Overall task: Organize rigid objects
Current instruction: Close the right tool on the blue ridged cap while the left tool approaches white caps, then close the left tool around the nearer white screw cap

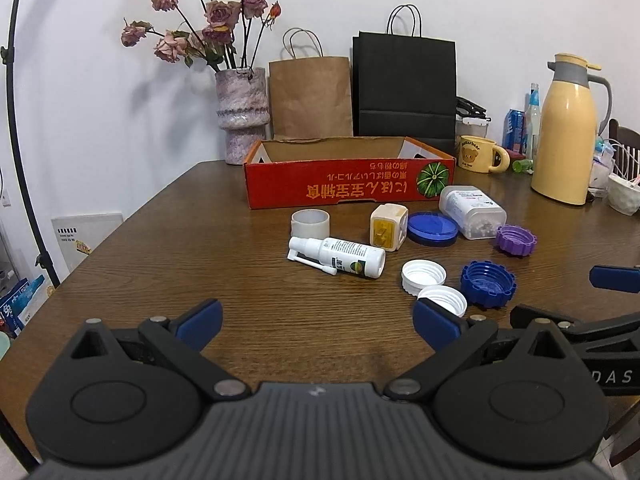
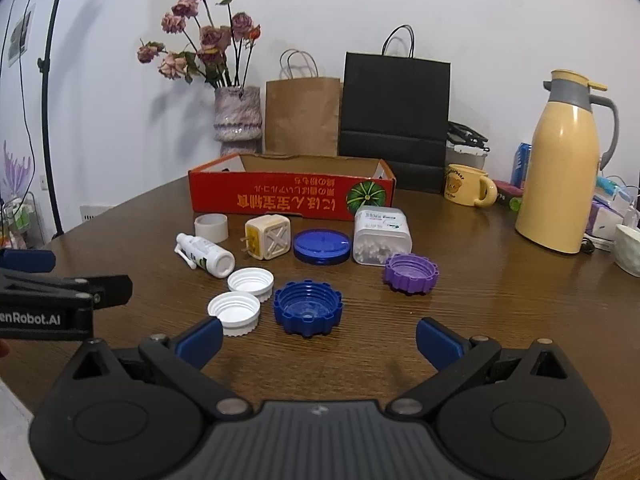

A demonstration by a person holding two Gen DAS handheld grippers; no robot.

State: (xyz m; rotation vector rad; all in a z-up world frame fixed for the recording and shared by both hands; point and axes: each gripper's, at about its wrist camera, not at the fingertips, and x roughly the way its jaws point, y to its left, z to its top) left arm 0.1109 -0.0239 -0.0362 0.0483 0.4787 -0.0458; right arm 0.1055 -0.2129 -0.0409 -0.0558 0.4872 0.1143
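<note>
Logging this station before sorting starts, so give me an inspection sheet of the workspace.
Surface: wooden table, bare in front of the grippers.
Job's things: red cardboard box, open; in front lie a spray bottle on its side, two white caps, blue cap, purple cap, blue lid, clear jar, plug cube, white ring.
Clutter: yellow thermos, mug, paper bags, vase of flowers.
Grippers: left gripper and right gripper open, holding nothing.
Cables: thin cords down the wall at far left.
Surroundings: white wall.

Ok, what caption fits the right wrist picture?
Open right tool hovers before blue cap, lids and bottles by the red box.
</note>
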